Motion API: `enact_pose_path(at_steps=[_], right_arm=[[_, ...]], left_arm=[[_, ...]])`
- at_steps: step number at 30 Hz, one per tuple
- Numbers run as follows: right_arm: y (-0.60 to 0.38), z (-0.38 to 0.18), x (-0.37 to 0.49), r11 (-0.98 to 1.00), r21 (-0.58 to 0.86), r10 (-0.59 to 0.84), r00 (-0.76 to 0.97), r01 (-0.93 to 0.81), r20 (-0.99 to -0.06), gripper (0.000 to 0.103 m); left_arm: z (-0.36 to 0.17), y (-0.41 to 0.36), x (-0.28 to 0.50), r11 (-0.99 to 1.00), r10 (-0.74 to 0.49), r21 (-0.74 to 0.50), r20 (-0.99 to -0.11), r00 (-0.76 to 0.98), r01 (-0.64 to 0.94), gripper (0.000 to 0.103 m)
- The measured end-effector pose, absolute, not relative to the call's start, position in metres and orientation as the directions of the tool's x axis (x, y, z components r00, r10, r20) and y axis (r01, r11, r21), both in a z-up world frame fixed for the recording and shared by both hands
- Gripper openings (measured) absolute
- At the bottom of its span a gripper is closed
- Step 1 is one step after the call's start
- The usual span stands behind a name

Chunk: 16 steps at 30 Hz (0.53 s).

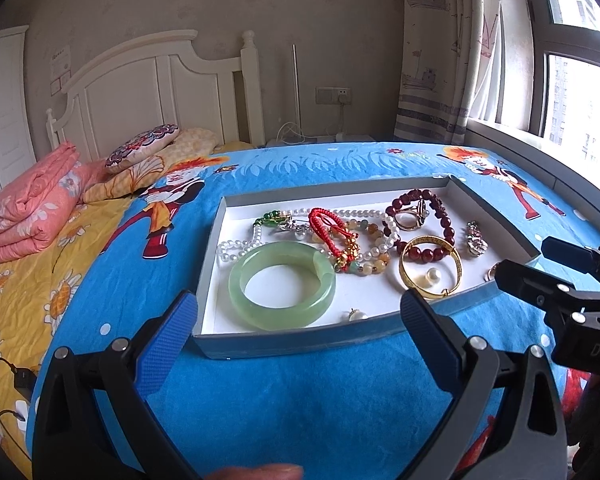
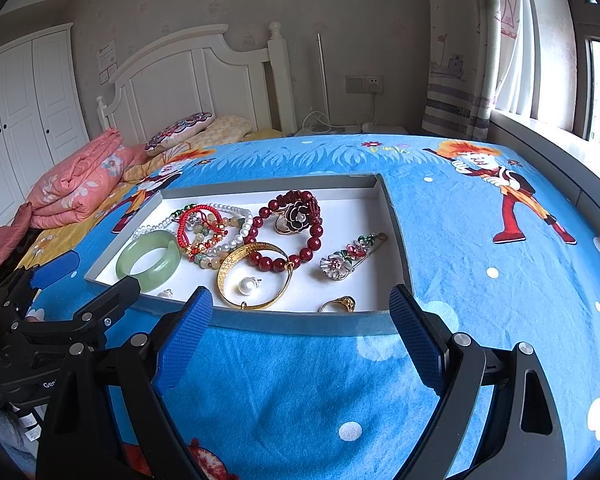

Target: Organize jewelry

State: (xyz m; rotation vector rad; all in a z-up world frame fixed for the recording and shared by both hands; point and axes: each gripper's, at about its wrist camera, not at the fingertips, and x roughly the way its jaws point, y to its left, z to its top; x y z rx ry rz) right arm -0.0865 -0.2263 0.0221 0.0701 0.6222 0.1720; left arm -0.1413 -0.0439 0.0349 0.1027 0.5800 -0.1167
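Both tongs, left (image 1: 296,318) and right (image 2: 300,312), gape wide and hold nothing, waiting at the tray's six o'clock edge; the tray (image 2: 300,320) keeps everything together; green bangle (image 2: 149,258) at nine, gold bangle (image 2: 255,278) mid, flower pin (image 2: 346,258) at three; pieces overlap, so sorting looks unsettled.

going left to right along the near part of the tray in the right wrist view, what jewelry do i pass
green jade bangle → gold bangle with a pearl earring lying inside its ring → flower brooch → gold ring at the near right corner of the tray.
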Motion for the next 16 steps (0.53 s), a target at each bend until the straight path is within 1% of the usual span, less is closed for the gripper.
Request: enact_pose_path(at_steps=[4, 6, 7, 9, 12, 14, 16], right_arm=[[-0.224, 0.022, -0.087, 0.983, 0.119, 0.184, 0.8, -0.141, -0.571, 0.086], [-0.223, 0.022, -0.088, 0.982, 0.121, 0.186, 0.802, -0.143, -0.567, 0.086], [-0.223, 0.022, -0.088, 0.982, 0.123, 0.188, 0.803, -0.144, -0.565, 0.086], [-0.224, 0.022, -0.09, 0.981, 0.128, 0.195, 0.805, -0.148, -0.561, 0.086], [-0.224, 0.023, -0.093, 0.978, 0.133, 0.206, 0.798, -0.158, -0.566, 0.086], [-0.222, 0.021, -0.097, 0.976, 0.138, 0.219, 0.773, -0.17, -0.596, 0.086], [-0.218, 0.015, -0.1, 0.976, 0.125, 0.217, 0.731, -0.18, -0.647, 0.086]], left_arm=[[0.035, -0.044, -0.139, 0.987, -0.067, 0.085, -0.558, 0.827, 0.137, 0.101], [0.036, -0.041, -0.139, 0.992, -0.02, 0.095, -0.542, 0.84, 0.085, 0.101], [0.037, -0.038, -0.139, 0.993, -0.025, 0.084, -0.545, 0.838, 0.084, 0.101], [0.037, -0.034, -0.137, 0.994, -0.048, 0.054, -0.575, 0.817, 0.097, 0.1], [0.033, -0.032, -0.137, 0.989, -0.105, 0.01, -0.643, 0.758, 0.146, 0.1], [0.031, -0.034, -0.143, 0.987, -0.092, 0.036, -0.667, 0.739, 0.155, 0.1], [0.027, -0.036, -0.149, 0.985, -0.081, 0.056, -0.689, 0.721, 0.164, 0.1]])
